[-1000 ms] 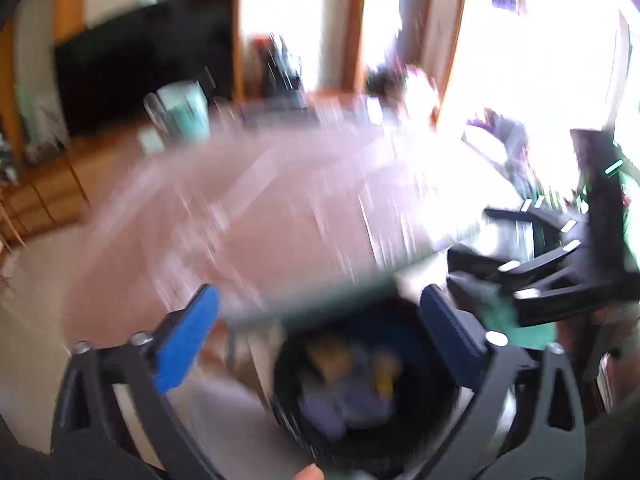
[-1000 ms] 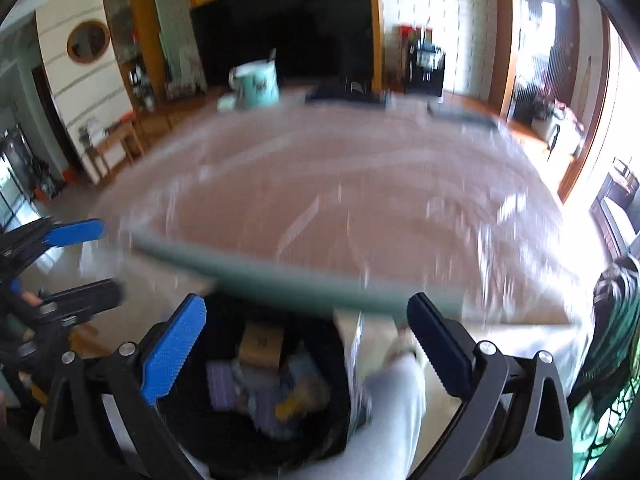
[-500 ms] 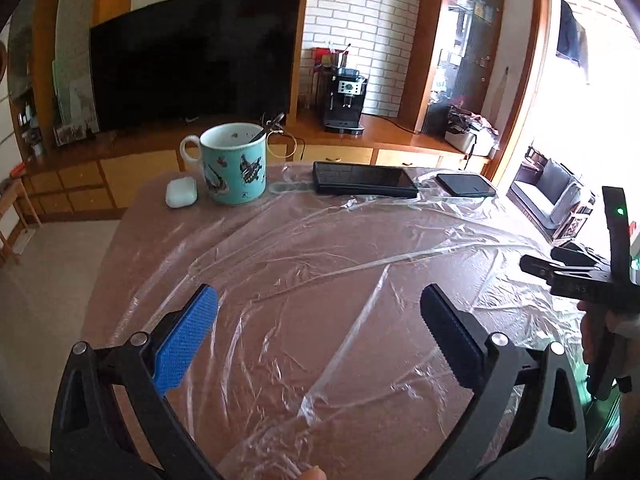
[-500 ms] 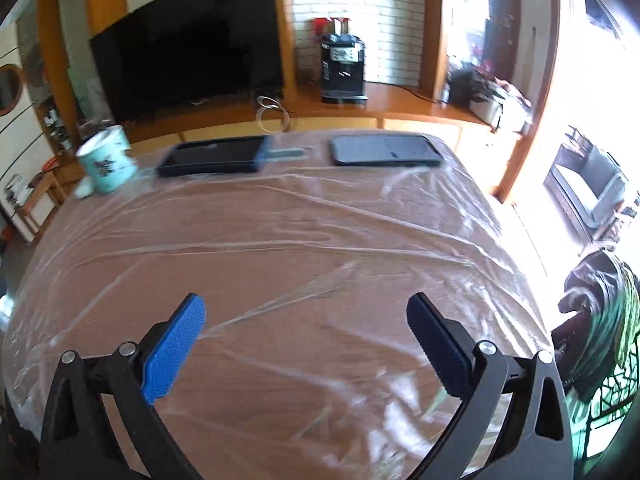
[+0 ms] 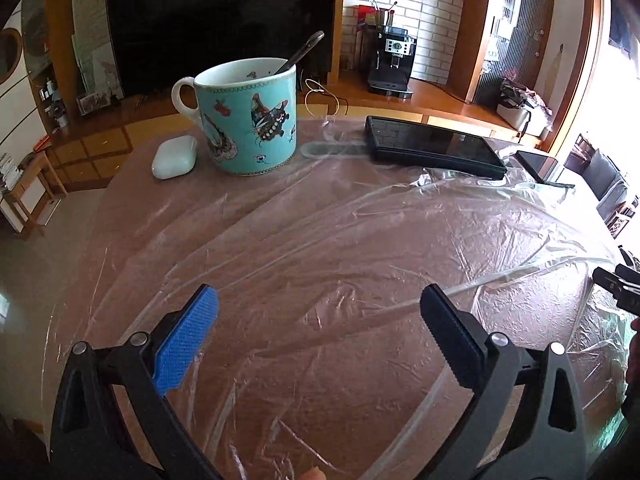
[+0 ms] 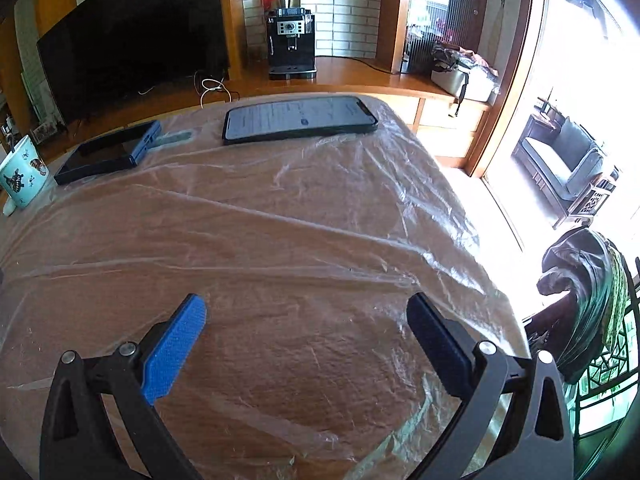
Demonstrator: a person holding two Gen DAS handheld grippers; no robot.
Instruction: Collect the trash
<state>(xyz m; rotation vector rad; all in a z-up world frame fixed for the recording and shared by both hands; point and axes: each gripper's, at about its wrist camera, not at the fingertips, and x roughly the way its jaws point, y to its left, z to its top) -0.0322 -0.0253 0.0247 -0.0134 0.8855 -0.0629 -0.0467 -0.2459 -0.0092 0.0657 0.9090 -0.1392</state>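
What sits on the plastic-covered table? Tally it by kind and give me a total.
Mugs: 1, the teal mug with a spoon in it
Spoons: 1
Earbud cases: 1, the white case
Phones and tablets: 2, the dark device and the lit phone
Total: 5

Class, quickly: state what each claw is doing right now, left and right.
Left claw: open, holding nothing, above the plastic sheet.
Right claw: open, holding nothing.

Right claw [image 5: 619, 292] cut off at frame edge.
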